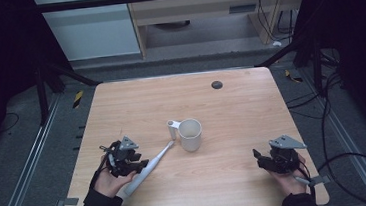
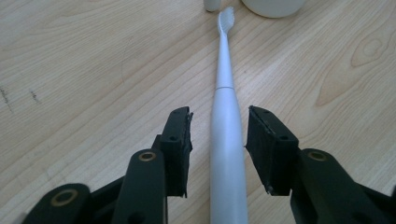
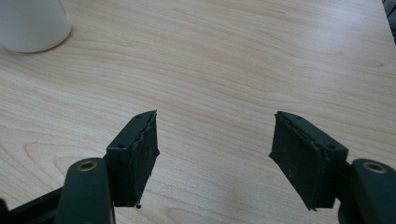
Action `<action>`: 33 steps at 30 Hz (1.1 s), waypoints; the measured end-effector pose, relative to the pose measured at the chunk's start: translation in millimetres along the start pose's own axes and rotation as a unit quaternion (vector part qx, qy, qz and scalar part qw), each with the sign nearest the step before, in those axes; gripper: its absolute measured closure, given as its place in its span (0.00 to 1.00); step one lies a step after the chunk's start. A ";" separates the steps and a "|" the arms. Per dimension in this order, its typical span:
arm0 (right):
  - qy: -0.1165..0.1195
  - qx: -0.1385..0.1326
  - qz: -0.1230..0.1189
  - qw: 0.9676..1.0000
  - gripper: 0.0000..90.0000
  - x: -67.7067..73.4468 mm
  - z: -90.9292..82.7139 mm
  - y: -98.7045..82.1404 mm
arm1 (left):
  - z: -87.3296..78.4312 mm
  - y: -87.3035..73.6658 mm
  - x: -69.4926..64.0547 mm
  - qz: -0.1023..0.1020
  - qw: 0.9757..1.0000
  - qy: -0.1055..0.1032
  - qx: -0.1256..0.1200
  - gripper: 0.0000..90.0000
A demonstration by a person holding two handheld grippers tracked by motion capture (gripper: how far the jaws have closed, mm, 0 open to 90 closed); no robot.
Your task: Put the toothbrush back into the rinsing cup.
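The left tool (image 2: 218, 140) sits spread around the long white plastic toothbrush (image 2: 227, 154), ready to squeeze; the right tool (image 3: 212, 158) gapes wide, holding nothing.

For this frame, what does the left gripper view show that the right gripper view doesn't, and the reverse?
Left gripper view alone: a white toothbrush lying on the table between the left gripper's open jaws, untouched by either pad, its bristle head pointing away toward a small white cap. Right gripper view alone: the right gripper with open jaws and nothing but bare wood between them. Shared: the light wooden table and part of the white cup at the top edge.
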State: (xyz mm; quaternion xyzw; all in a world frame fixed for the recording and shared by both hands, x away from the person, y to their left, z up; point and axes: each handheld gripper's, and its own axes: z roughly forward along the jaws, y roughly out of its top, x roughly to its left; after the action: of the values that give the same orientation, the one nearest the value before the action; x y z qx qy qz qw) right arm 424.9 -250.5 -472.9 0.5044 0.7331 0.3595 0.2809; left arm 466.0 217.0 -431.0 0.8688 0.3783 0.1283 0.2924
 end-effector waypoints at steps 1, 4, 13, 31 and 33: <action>0.001 0.001 0.002 1.000 0.35 -0.2 0.1 -0.2 | 0.0 1.1 0.2 0.000 1.000 0.000 0.002 0.64; 0.002 0.000 0.002 1.000 0.35 -1.0 0.1 -0.9 | 0.6 5.9 0.3 0.003 1.000 0.001 0.007 0.60; -0.002 0.000 0.001 1.000 0.33 -1.5 2.2 0.7 | 3.0 24.1 -1.1 0.021 1.000 -0.003 0.016 0.52; -0.005 0.007 0.000 1.000 0.33 -2.3 3.5 0.3 | 21.6 24.9 -2.4 0.038 0.996 -0.009 0.077 0.48; -0.004 0.008 -0.001 1.000 0.33 -2.5 4.2 0.1 | 23.8 24.3 -2.4 0.040 0.996 -0.010 0.084 0.48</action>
State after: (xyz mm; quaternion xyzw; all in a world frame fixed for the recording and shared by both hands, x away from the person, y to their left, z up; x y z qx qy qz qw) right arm 429.0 -251.9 -475.1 0.5078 0.7351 0.3510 0.2803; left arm 489.2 192.3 -435.2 0.9061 0.3497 0.0985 0.2168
